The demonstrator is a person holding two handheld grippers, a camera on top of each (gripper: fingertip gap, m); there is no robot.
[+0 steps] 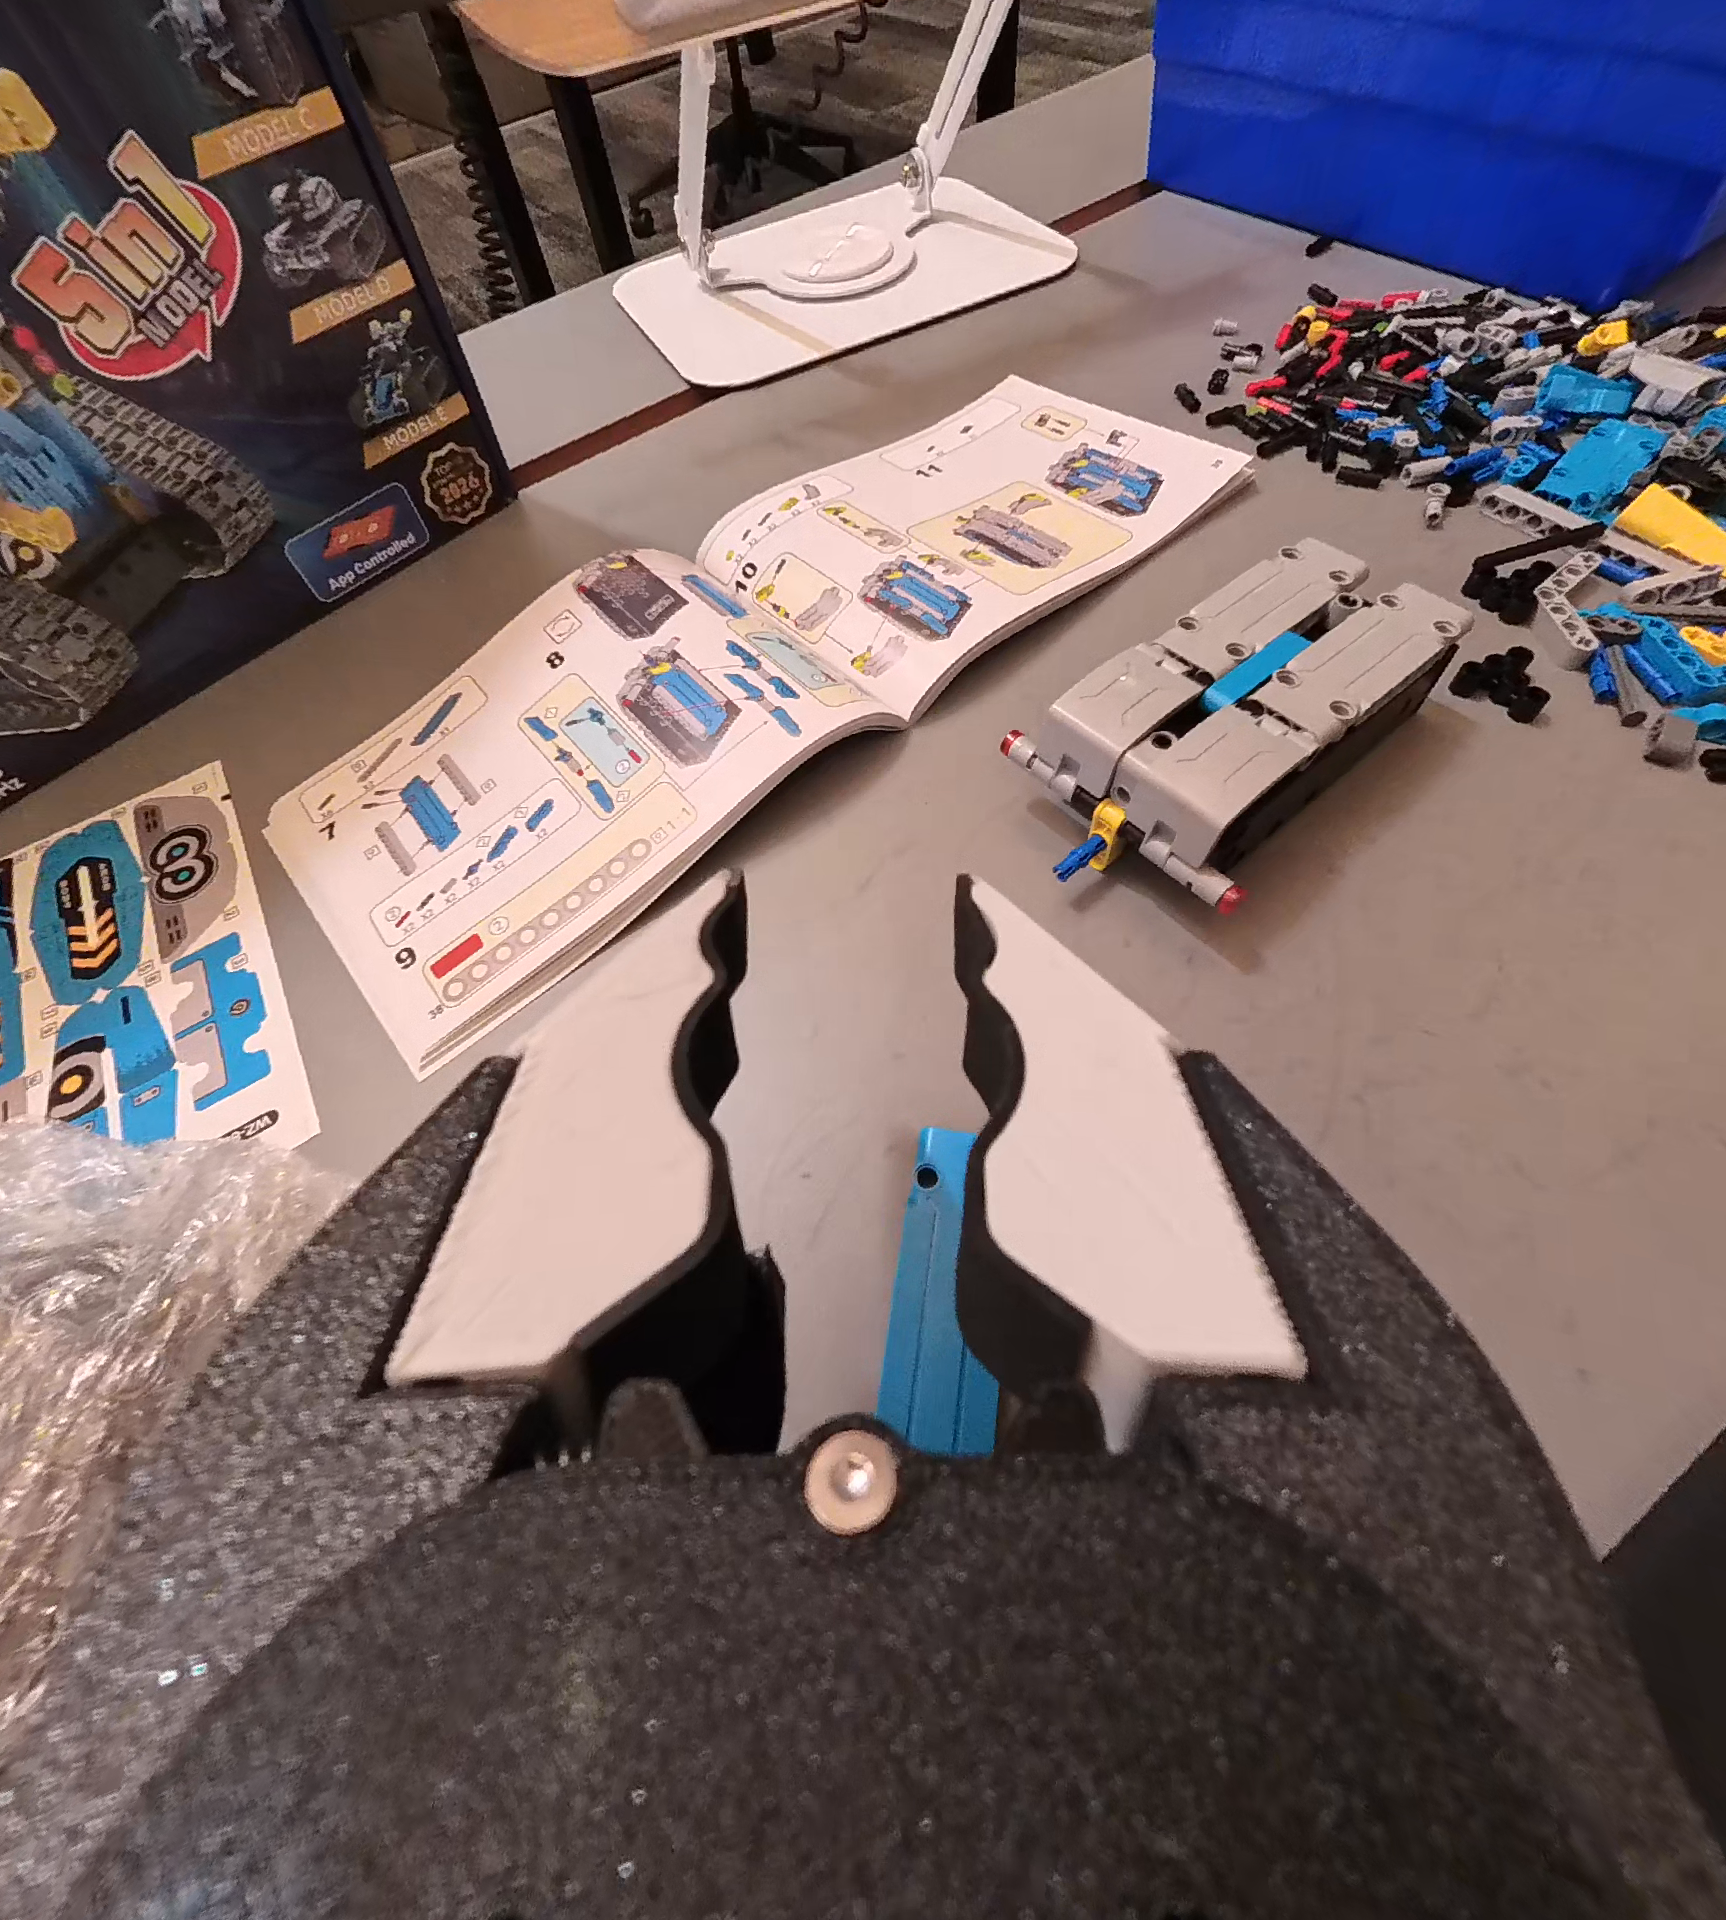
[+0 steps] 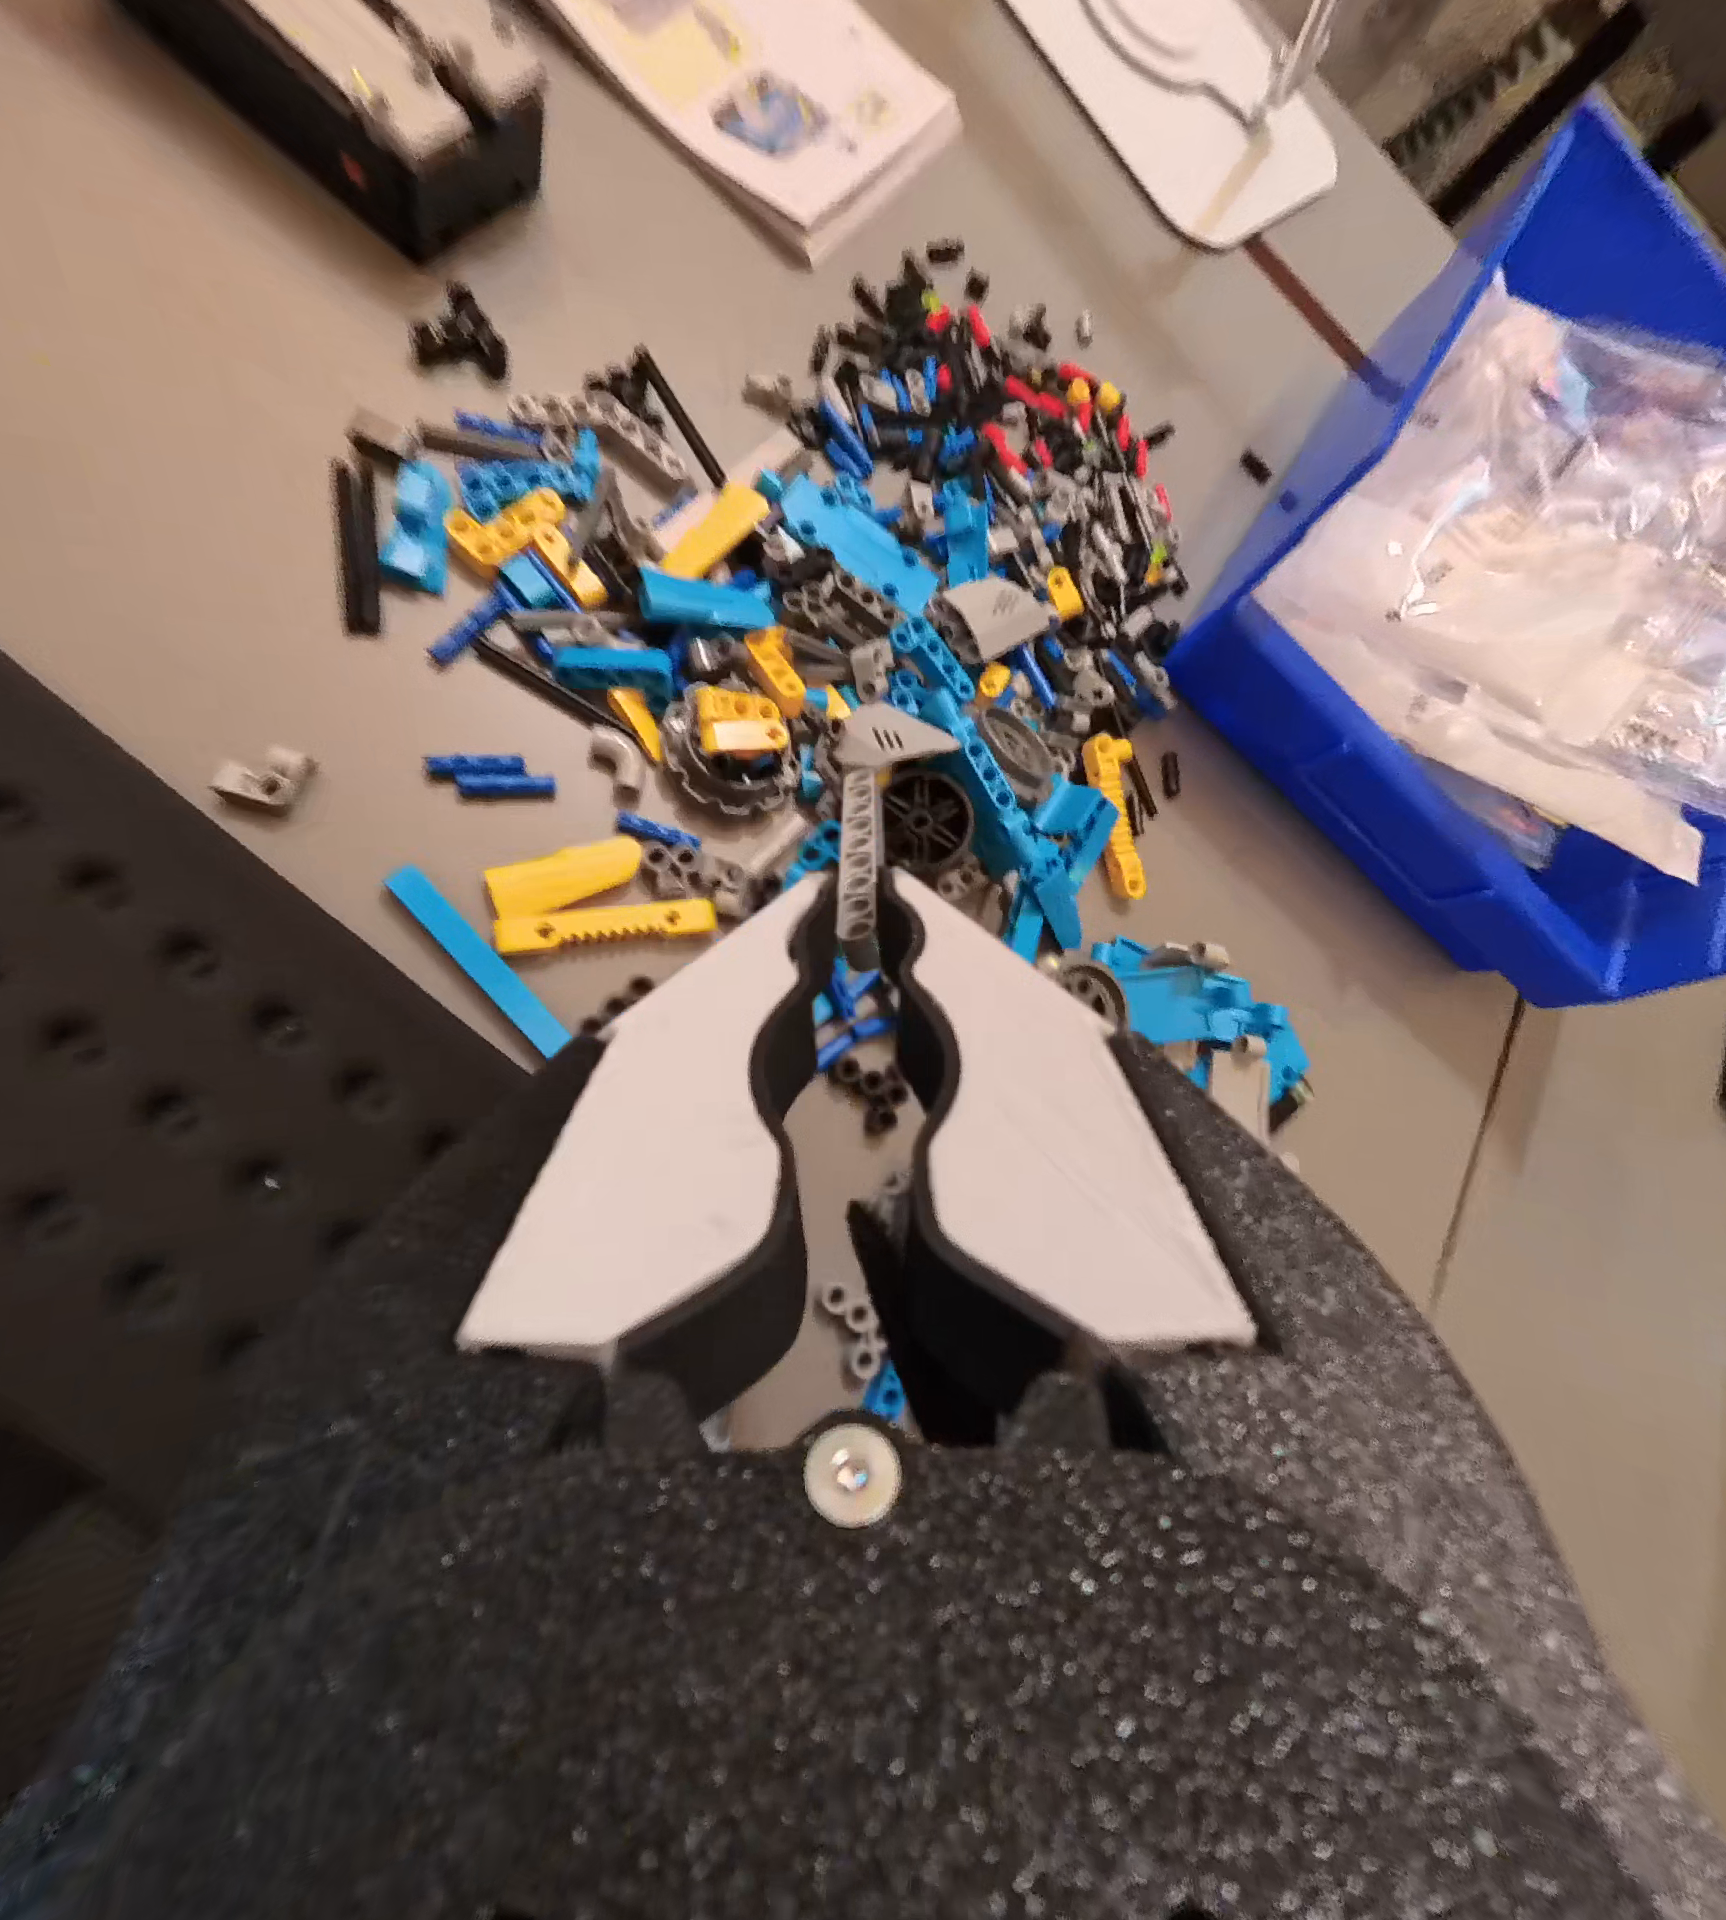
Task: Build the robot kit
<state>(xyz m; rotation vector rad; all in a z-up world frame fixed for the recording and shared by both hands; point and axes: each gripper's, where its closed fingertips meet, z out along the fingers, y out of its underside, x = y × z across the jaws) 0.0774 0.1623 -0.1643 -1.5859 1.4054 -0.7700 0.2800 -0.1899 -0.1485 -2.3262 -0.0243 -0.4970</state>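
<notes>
Left gripper [image 1: 848, 894]: jaws spread, gripping nothing, above bare grey table [image 1: 1358, 1039]; blue beam [image 1: 937, 1288] lies below, beside its right finger.
Right gripper [image 2: 854, 883]: clenched on grey perforated beam [image 2: 857, 852], over loose-parts pile [image 2: 838, 582].
Nearby: open instruction booklet [image 1: 693, 707], grey-and-black sub-assembly [image 1: 1243, 707].

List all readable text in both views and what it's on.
Not quoting any writing; where it sits:
Toy box: printed titles, badges.
Open booklet: step numbers.
Sticker sheet: small markings.
Bags in blue bin: labels, blurred.
Grey beam in right gripper: none.
</notes>
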